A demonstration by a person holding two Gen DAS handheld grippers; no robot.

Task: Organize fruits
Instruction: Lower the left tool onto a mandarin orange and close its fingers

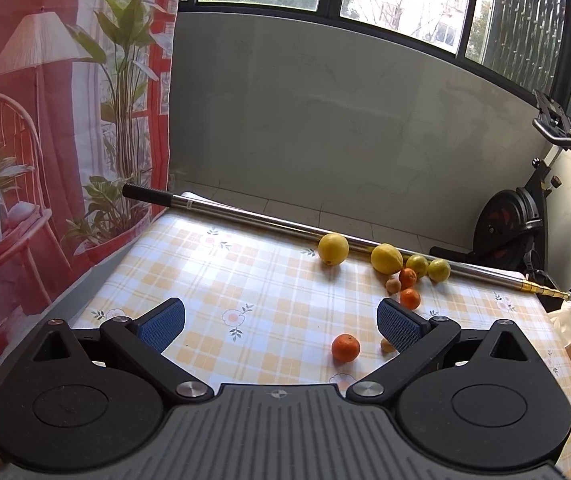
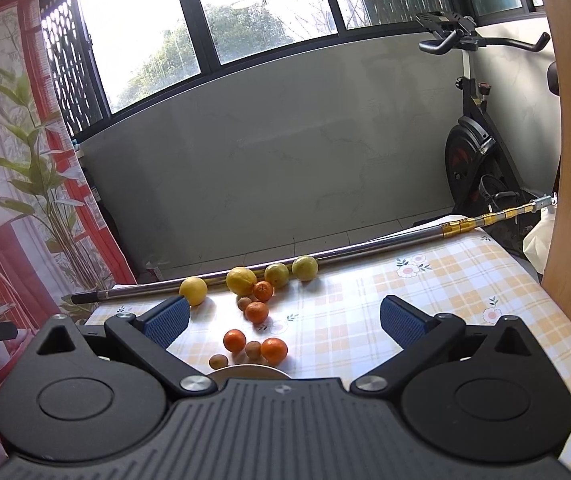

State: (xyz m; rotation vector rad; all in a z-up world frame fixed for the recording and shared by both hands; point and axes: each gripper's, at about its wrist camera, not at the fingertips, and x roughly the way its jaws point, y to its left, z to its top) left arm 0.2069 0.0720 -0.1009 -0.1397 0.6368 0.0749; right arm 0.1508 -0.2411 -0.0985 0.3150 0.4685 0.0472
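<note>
Left hand-held gripper (image 1: 281, 324): jaws spread wide, empty, above checked tabletop (image 1: 213, 280). Right hand-held gripper (image 2: 284, 320): jaws likewise spread, nothing between pads. Fruits loose on tabletop: four yellow lemons (image 2: 241, 280) in row against metal pole (image 2: 365, 246) at far edge; small oranges (image 2: 256, 312) and brownish small fruits (image 2: 253, 349) scattered nearer, two oranges close to plate rim (image 2: 245, 372) just beyond right gripper body. Exercise bike (image 2: 473, 148) behind, right.
</note>
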